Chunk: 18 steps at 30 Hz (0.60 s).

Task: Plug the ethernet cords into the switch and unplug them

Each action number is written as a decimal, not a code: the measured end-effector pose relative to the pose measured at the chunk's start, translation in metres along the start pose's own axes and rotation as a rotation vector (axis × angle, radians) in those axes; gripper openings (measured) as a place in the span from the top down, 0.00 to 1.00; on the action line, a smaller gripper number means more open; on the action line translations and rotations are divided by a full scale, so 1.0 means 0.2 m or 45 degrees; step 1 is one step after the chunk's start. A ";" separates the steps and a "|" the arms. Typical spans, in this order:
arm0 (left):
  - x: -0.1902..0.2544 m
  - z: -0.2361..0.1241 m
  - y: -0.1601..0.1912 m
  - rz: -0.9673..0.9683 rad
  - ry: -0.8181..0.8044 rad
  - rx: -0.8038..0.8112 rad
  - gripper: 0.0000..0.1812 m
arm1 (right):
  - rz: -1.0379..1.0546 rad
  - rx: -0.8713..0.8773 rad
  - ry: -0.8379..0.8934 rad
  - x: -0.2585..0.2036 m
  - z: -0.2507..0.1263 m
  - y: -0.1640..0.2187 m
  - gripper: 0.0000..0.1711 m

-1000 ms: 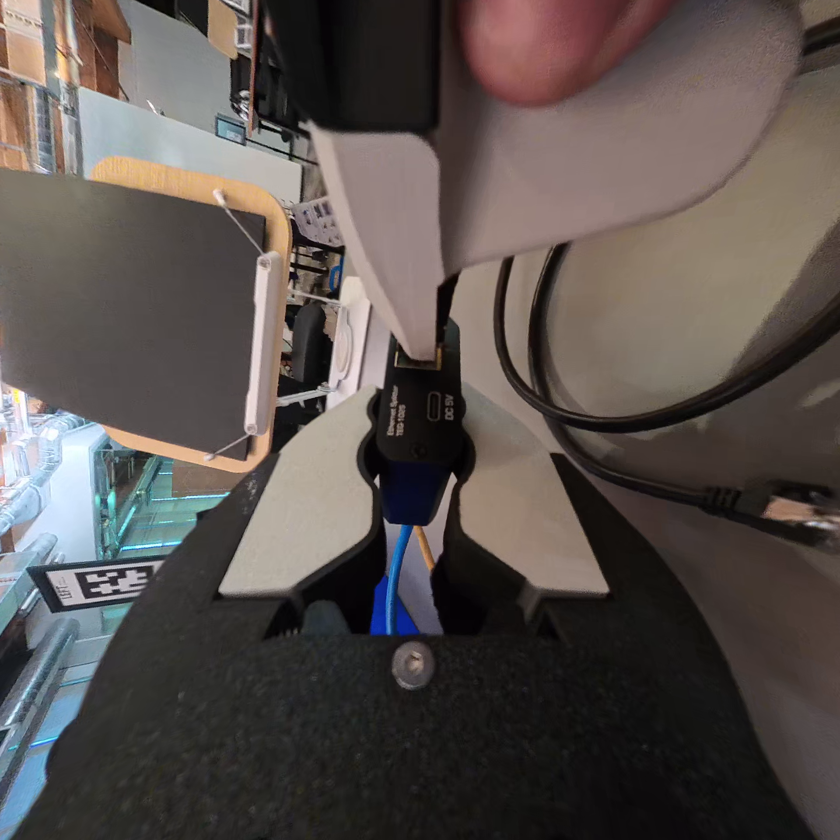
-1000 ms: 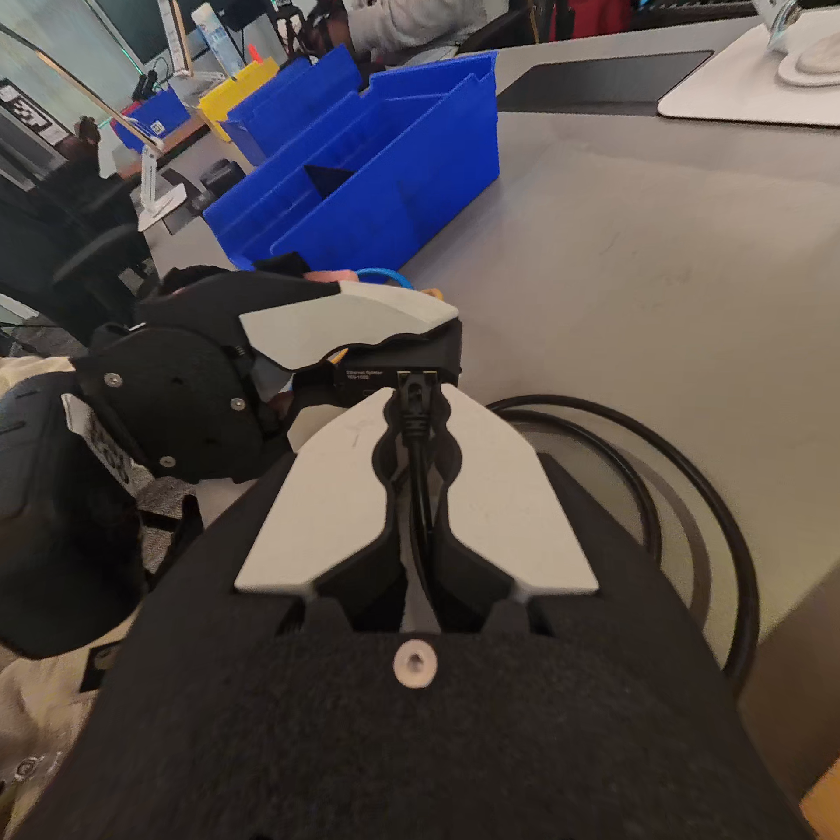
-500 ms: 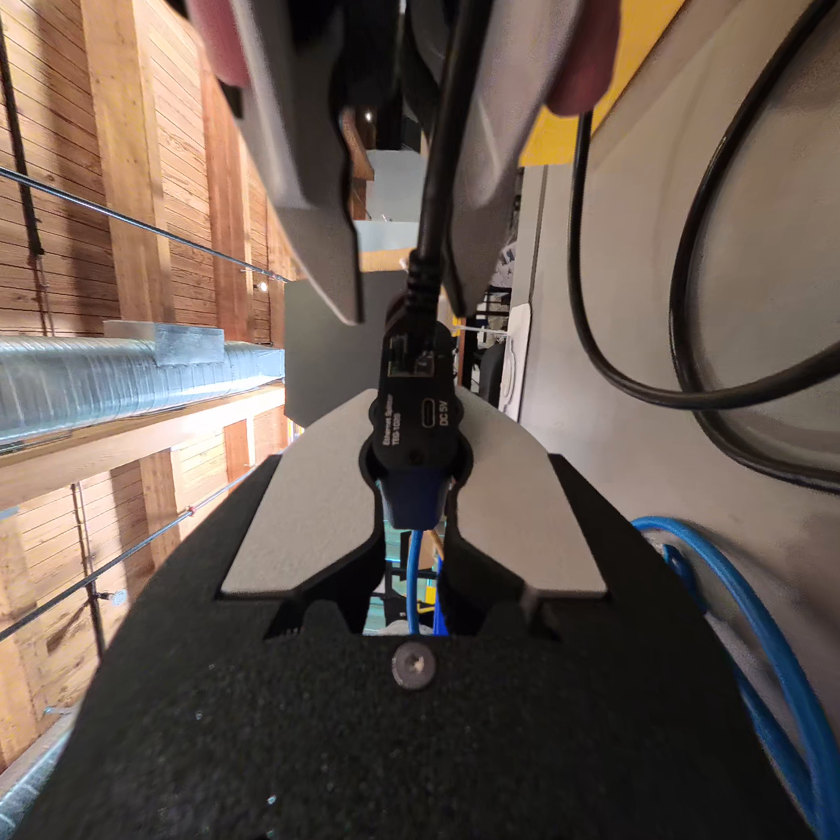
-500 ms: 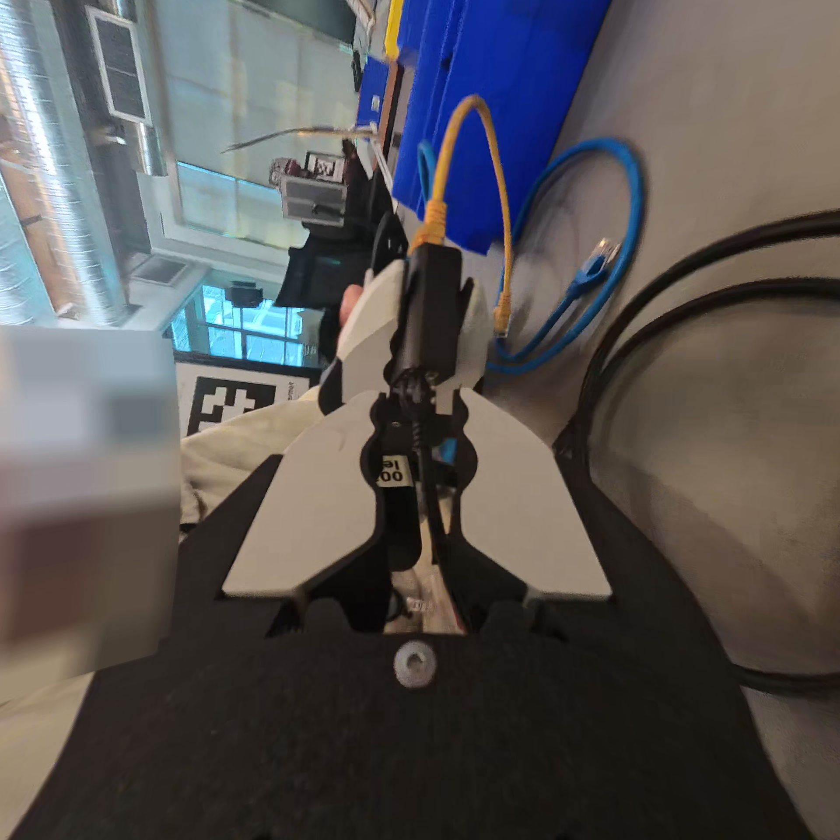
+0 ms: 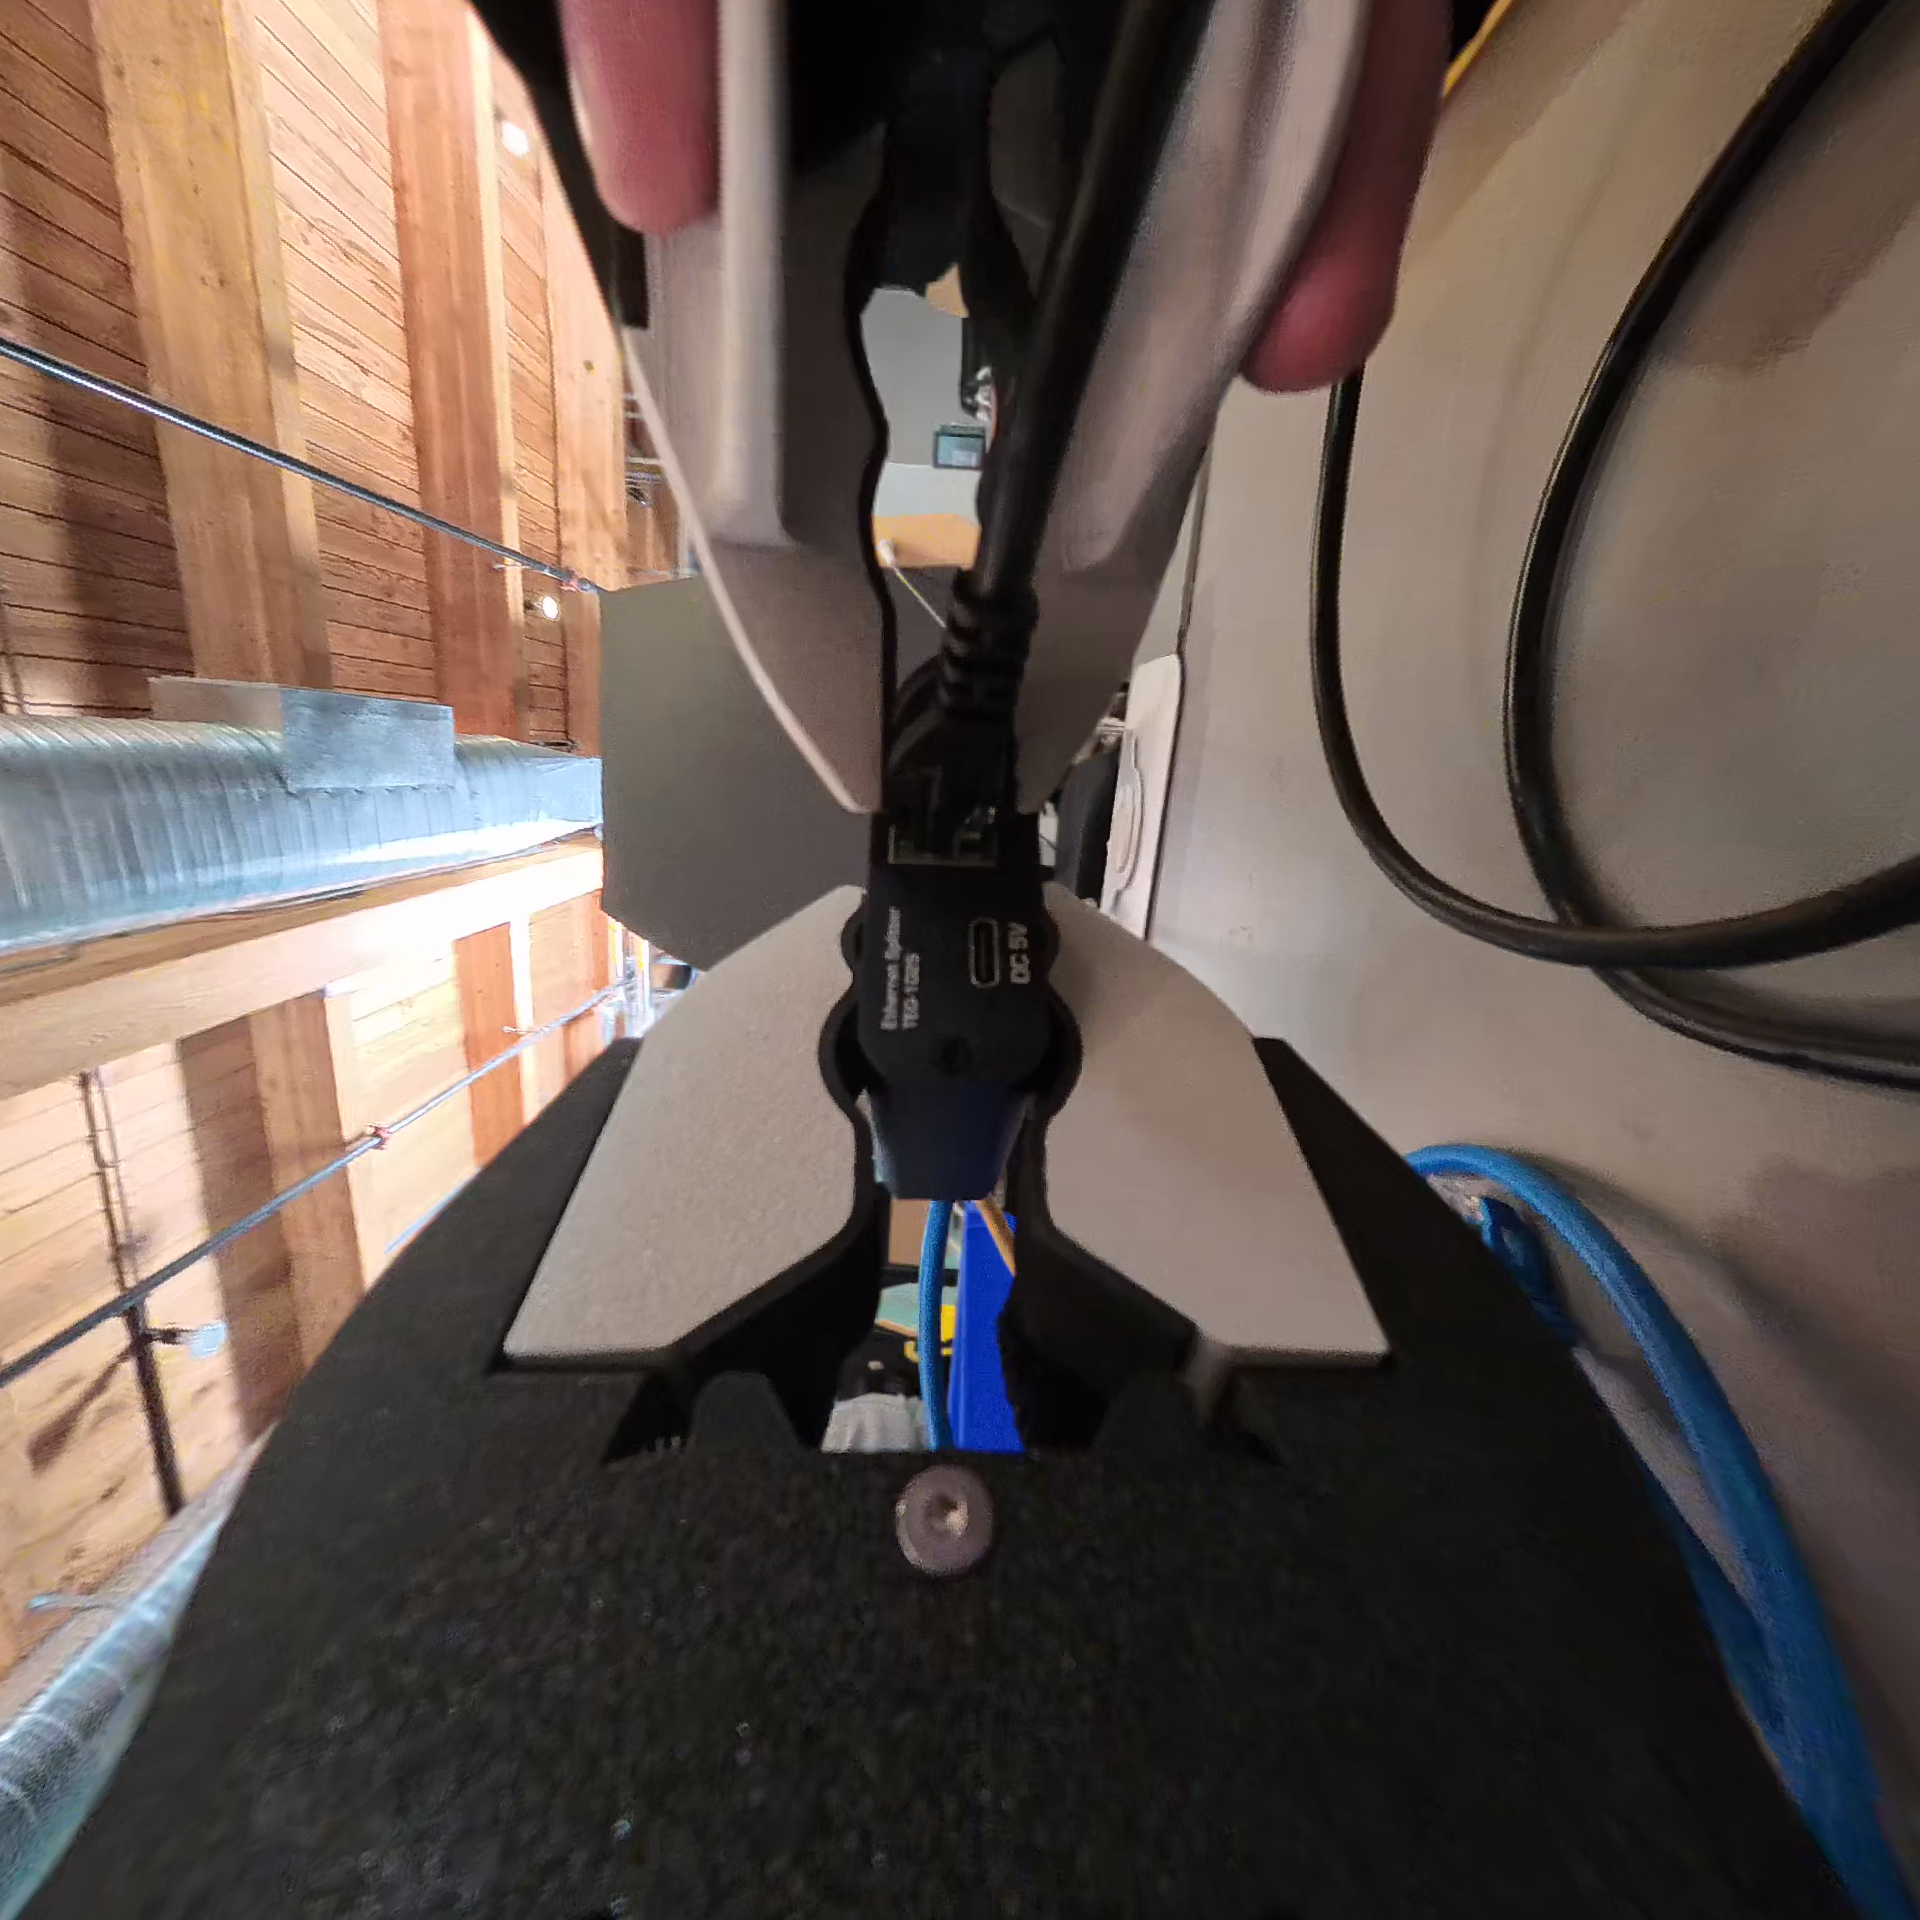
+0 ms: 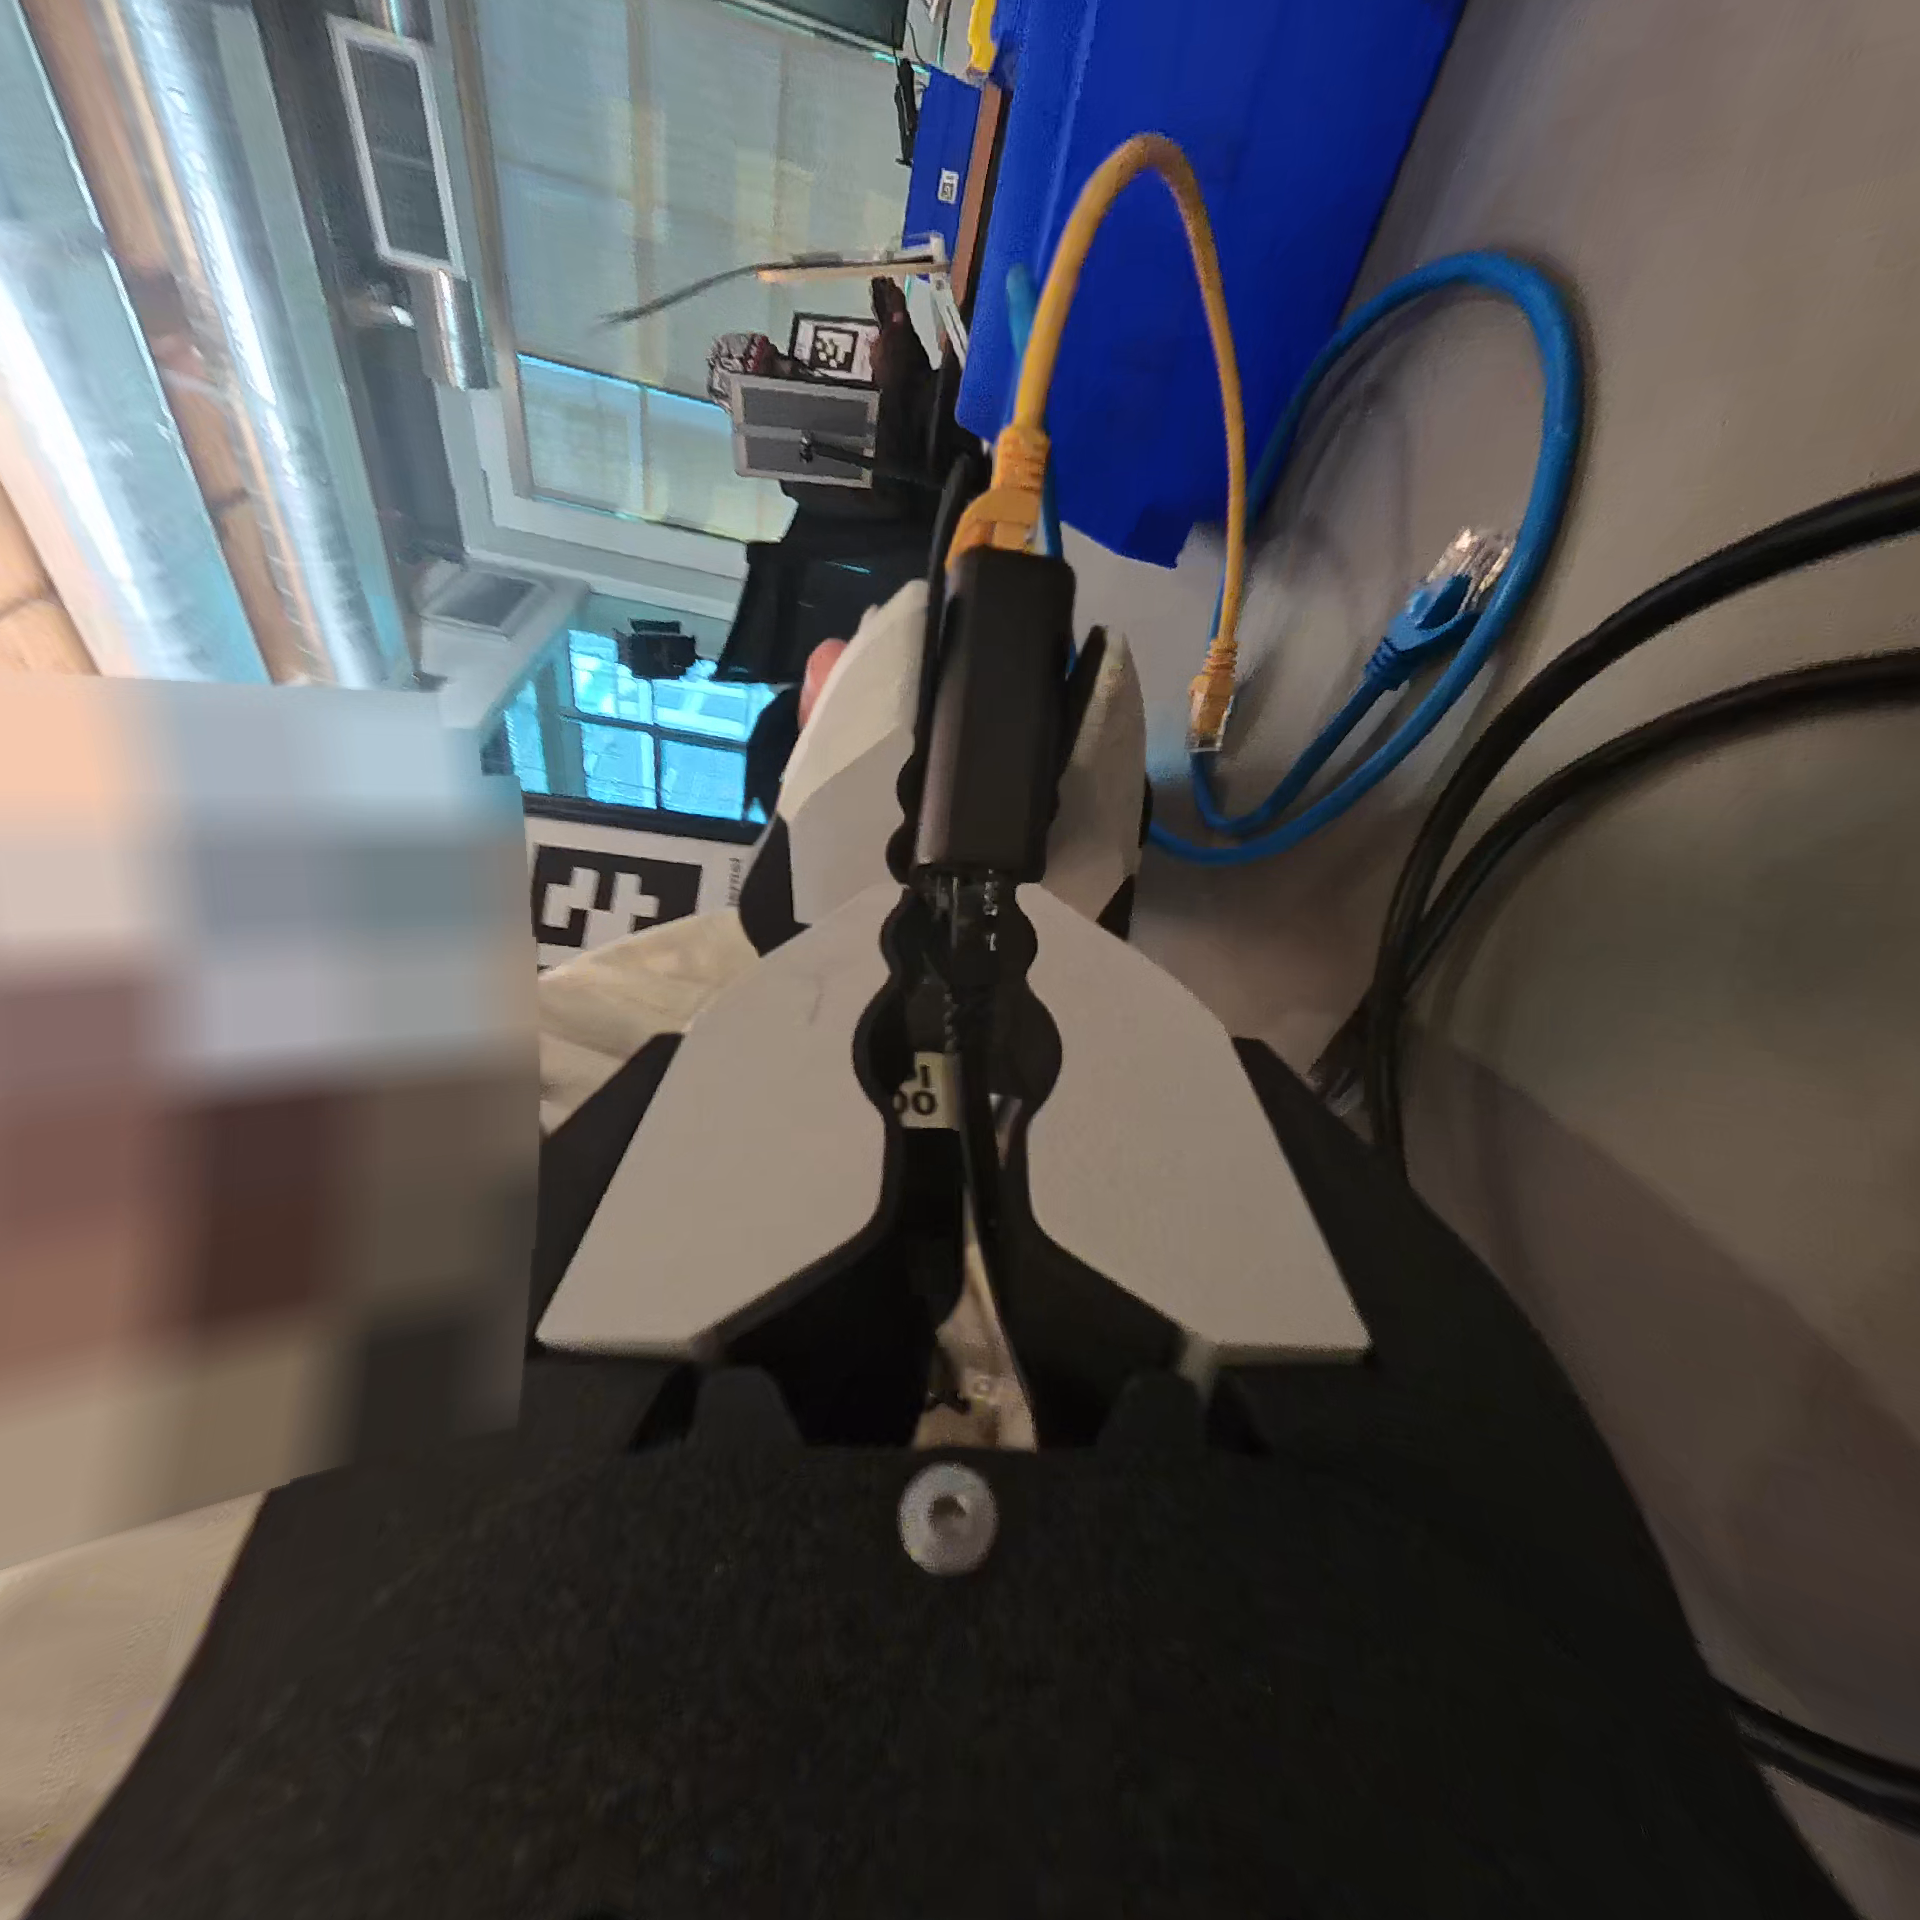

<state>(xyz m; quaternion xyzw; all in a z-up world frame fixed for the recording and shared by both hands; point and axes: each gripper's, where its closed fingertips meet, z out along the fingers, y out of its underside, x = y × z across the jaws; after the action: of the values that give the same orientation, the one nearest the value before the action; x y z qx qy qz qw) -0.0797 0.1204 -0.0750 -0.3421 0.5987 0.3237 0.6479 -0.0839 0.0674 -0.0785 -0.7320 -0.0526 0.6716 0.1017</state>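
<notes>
In the left wrist view my left gripper (image 5: 951,935) is shut on the small black switch (image 5: 956,997), held in the air. A blue cord (image 5: 935,1299) runs out of the switch's near end. My right gripper (image 5: 945,790) comes in from the top, shut on the black cord's plug (image 5: 951,727), whose tip sits in a port of the switch. In the right wrist view my right gripper (image 6: 961,914) grips that plug, with its tips against the switch (image 6: 992,717). An orange cord (image 6: 1216,416) is plugged into the switch's far end and its free plug hangs loose.
Black cord loops (image 6: 1558,727) lie on the grey table (image 6: 1714,1143). A blue cord (image 6: 1507,520) with a free plug lies coiled next to a blue bin (image 6: 1195,260). A person's fingers (image 5: 644,125) hold the right gripper. The table appears turned sideways in both views.
Both grippers have lifted the switch and plug off the table and rolled sideways. In the last half second my right gripper has closed in until its tips meet the switch's end.
</notes>
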 end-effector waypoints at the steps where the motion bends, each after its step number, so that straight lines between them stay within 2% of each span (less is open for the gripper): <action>1: 0.00 0.00 0.00 -0.017 0.013 0.000 0.86 | -0.046 -0.015 0.017 0.00 0.00 0.00 0.92; 5: -0.03 -0.01 -0.01 -0.039 0.003 0.000 0.86 | -0.160 -0.043 0.051 -0.02 0.00 0.01 0.93; 14: -0.05 -0.02 0.00 -0.047 -0.024 -0.014 0.85 | -0.135 0.023 -0.066 -0.03 0.01 -0.01 0.94; 16: -0.03 0.01 0.02 -0.011 -0.013 -0.041 0.86 | -0.196 0.083 0.036 -0.02 0.01 -0.04 0.93; 18: -0.04 0.01 0.02 0.013 -0.044 -0.030 0.86 | -0.316 0.041 0.122 -0.03 0.01 -0.04 0.93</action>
<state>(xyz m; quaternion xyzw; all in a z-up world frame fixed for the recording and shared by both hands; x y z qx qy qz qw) -0.0818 0.1244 -0.0674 -0.3409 0.5852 0.3399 0.6525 -0.0858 0.0745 -0.0719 -0.7494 -0.1271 0.6188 0.1984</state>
